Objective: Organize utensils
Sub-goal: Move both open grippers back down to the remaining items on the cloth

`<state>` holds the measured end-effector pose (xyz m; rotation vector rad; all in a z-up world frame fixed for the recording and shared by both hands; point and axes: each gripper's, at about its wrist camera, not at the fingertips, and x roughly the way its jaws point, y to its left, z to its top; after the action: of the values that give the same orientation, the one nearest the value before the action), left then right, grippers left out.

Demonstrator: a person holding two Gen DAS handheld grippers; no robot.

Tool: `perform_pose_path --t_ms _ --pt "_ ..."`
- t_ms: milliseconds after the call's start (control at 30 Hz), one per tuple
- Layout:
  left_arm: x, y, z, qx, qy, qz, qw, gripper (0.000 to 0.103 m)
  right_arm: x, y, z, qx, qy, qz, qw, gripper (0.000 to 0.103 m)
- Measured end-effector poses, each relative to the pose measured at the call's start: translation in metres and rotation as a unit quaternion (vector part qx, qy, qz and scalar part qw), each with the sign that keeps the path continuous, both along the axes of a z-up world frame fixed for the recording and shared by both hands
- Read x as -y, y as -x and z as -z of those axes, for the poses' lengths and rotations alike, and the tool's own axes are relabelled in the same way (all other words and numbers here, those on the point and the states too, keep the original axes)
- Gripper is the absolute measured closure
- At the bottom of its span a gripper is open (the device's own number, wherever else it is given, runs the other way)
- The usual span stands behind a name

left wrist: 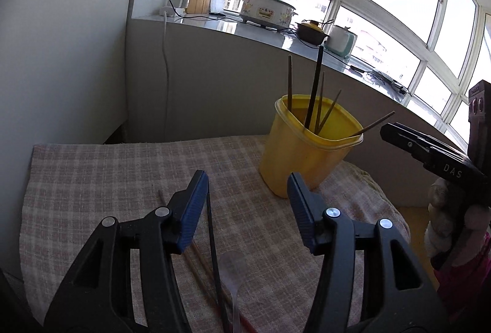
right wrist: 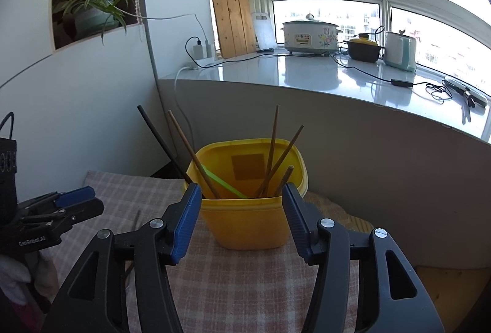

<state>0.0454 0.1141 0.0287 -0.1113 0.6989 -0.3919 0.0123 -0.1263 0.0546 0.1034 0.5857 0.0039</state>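
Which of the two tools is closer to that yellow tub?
Right. The right tool sits just before the yellow tub, open; the left tool hangs beside it over loose chopsticks.

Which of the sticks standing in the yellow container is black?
The tallest one in the yellow container; it is thick and black, while the other sticks are thin, brown and shorter.

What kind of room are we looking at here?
Probably a home kitchen corner or enclosed balcony. A white flowered electric cooker and brown lidded clay pot sit on the glossy sill, and a yellow plastic tub holds wooden chopsticks.
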Motion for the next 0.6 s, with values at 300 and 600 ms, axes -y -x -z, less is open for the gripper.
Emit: perform_pose_path --t_ms 300,600 --pt "-0.037 0.006 0.027 -0.04 0.0 -0.038 0.9985 0.048 -0.024 -0.001 0.016 -0.027 -0.007 -0.025 0.999 0.047" --pt "-0.065 0.011 0.052 -0.077 -0.001 -0.064 0.995 0.048 -0.055 -0.011 0.05 -0.085 -0.021 -0.068 0.994 0.047"
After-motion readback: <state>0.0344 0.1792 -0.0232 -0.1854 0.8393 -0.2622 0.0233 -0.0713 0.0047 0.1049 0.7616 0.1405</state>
